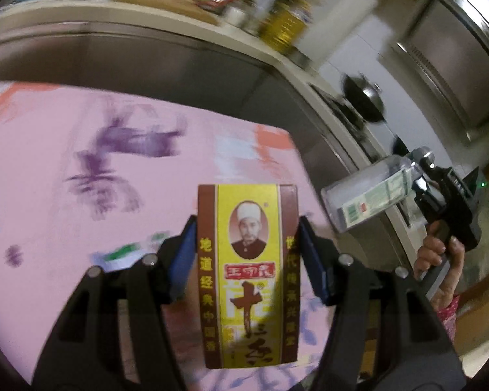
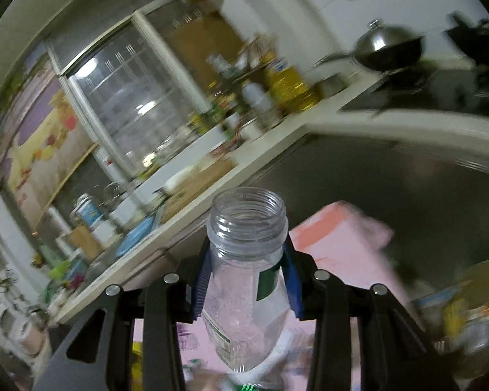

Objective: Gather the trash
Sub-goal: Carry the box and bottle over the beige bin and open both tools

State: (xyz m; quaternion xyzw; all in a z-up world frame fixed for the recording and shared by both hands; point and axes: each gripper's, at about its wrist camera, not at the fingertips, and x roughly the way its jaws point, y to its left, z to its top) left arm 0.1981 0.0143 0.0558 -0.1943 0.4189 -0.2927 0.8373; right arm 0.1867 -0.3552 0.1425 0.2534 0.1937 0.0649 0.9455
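Observation:
My left gripper (image 1: 246, 244) is shut on a yellow and brown spice box (image 1: 247, 273) with a man's portrait, held above a pink patterned tablecloth (image 1: 81, 179). My right gripper (image 2: 246, 270) is shut on an empty clear plastic bottle (image 2: 244, 280) with no cap, its open mouth pointing away. In the left wrist view the right gripper (image 1: 417, 176) shows at the right, held in a hand, with the bottle (image 1: 368, 195) lying sideways in it.
A kitchen counter (image 2: 277, 140) with oil bottles (image 2: 290, 84), jars and a wok with a lid (image 2: 388, 49) runs behind the table. Steel cabinet fronts (image 1: 146, 62) stand below it. Loose packets lie at the lower right of the right wrist view (image 2: 466, 312).

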